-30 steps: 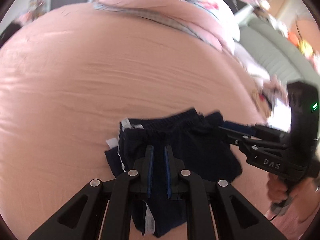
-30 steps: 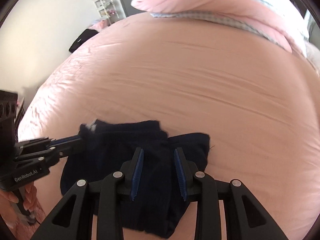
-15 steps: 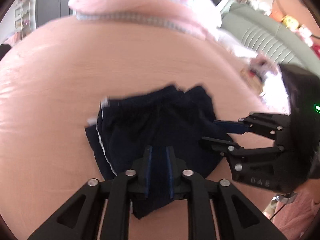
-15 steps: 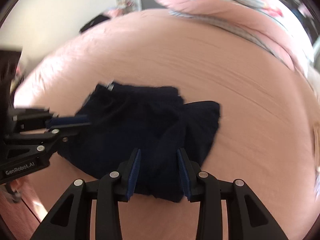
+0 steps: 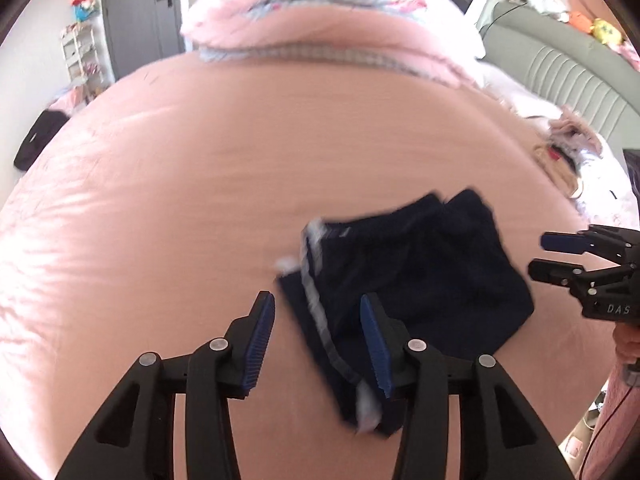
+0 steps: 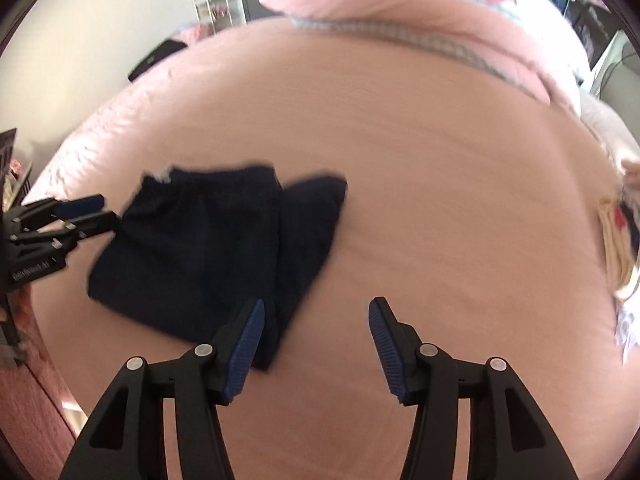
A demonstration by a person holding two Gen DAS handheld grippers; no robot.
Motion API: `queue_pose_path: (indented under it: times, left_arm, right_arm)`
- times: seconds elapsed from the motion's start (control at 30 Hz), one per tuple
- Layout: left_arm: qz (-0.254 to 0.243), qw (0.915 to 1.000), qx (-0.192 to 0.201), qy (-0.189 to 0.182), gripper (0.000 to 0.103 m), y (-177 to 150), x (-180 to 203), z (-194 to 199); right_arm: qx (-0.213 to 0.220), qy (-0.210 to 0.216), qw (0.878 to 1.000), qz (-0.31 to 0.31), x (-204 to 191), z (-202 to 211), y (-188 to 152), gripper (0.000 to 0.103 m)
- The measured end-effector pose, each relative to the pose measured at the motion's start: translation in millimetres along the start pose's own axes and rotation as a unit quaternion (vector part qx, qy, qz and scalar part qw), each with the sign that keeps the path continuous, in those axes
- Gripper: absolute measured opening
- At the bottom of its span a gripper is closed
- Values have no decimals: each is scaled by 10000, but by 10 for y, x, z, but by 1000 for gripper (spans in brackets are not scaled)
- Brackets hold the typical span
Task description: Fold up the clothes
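Note:
Folded dark navy shorts (image 5: pixel 420 280) with a white side stripe lie flat on the pink bed sheet (image 5: pixel 200 180). My left gripper (image 5: pixel 318 340) hovers over their near left edge. Its jaws are opening, the striped hem lies between them, and the pads do not press it. In the right wrist view the shorts (image 6: pixel 208 248) lie to the left. My right gripper (image 6: pixel 316 344) is beside their right edge, jaws opening over bare sheet, with nothing held. Each gripper shows in the other's view: the right gripper (image 5: pixel 540 255), the left gripper (image 6: pixel 106 210).
A pink duvet (image 5: pixel 320 12) is heaped at the far end of the bed. A grey-green padded headboard (image 5: pixel 560 72) and a pile of clothes (image 6: pixel 616 248) are on the right. A black item (image 5: pixel 36 144) lies at the bed's left edge.
Both grippers have let go of the shorts and their jaws have spread. The right gripper has drawn away to the right. The shorts now lie loose on the sheet.

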State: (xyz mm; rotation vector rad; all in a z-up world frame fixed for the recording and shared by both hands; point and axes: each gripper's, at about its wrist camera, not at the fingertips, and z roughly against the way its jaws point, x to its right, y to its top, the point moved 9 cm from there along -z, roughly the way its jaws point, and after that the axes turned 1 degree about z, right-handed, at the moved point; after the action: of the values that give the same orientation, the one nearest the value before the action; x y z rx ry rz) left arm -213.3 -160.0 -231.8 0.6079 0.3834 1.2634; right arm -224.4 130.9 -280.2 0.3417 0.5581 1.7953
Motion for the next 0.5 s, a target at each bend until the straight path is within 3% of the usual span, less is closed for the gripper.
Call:
queue_pose_path:
  times: [0.07,0.13,0.2,0.23,0.27,0.33,0.4,0.47,0.5]
  left_arm:
    - [-61,9999,-90,-121,41,36,131,-119]
    - [-64,9991,-407,107,41,19,136,-266]
    - [-27,9963,-752,414,46,-58,53,-370]
    - [204,9963,-763,347,47,-63,-6,-348]
    - [550,9955,-742,225,47,-54,-83,-294]
    - [1132,9910,-700,-129,49,-57,-181,-212]
    - [1611,9830,-676,-566,50,-75,-230,-155]
    - [1822,9743,-868,-1004,50,-149,-158,-216]
    - [1800,9744,-853,-1043,50,-150,-115,-238]
  right_arm:
    - [84,56,9999,10,-93,-12,120,53]
    - [105,158,9998,64,-190,-93,220,54]
    - [12,44,9999,121,-247,-213,275,55]
    - [-135,-171,9997,138,-236,-309,260,55]
    - [-220,-351,9991,75,-360,-369,253,55]
    - [-176,-379,9982,-427,-248,-360,243,55]
    - [-219,-153,9944,-1025,-211,-382,251,61]
    - [-426,108,9891,-1402,-168,-374,145,64]
    - [-543,238,9874,-1466,-178,-392,73,65]
